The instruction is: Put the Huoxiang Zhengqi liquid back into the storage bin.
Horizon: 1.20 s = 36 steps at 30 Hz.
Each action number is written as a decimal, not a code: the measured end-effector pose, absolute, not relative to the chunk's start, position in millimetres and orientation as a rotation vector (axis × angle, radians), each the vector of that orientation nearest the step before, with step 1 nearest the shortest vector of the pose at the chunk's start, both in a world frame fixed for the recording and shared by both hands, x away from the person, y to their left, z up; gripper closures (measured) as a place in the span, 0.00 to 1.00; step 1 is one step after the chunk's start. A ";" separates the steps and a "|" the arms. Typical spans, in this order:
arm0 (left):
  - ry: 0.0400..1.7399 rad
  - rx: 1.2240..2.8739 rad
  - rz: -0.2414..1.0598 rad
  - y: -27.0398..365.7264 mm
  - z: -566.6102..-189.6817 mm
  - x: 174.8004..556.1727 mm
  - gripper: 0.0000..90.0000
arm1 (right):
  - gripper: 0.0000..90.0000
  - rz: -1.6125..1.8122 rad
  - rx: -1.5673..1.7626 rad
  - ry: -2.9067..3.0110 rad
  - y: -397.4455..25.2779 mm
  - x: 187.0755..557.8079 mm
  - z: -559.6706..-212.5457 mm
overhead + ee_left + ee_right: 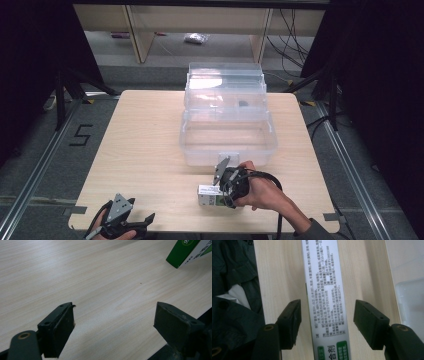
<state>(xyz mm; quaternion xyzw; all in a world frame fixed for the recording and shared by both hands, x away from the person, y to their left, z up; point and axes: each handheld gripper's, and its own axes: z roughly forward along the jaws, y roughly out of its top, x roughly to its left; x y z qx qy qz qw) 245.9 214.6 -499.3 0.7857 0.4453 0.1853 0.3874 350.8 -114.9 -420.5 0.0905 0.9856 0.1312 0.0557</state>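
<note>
A long white and green carton [209, 195] with printed text lies on the wooden table [145, 150] near its front edge. My right gripper [221, 194] hangs over it, held by a hand. In the right gripper view the carton [325, 297] runs up between the two black jaws of the right gripper [327, 320], which stand open on either side without touching it. My left gripper [137, 224] rests open at the table's front left corner. Along the left gripper [113, 325] the bare tabletop lies between its jaws, with the carton's green end [186, 252] at the top right.
A clear plastic storage box [227, 137] with its lid raised stands at the middle back of the table, just beyond the carton. Its corner [412, 300] is close on the right in the right gripper view. Dark cloth [234, 290] lies past the table's edge.
</note>
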 end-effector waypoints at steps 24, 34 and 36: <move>1.136 1.993 0.468 213.4 -500.0 245.7 0.18 | 0.71 0.229 0.183 3.073 -98.3 356.9 -431.7; 1.126 2.024 0.478 215.4 -499.6 246.4 0.18 | 0.72 0.274 0.118 3.066 -103.9 358.6 -411.8; 1.118 2.042 0.471 216.3 -498.7 245.9 0.18 | 0.72 0.293 0.144 3.072 -104.9 357.1 -406.4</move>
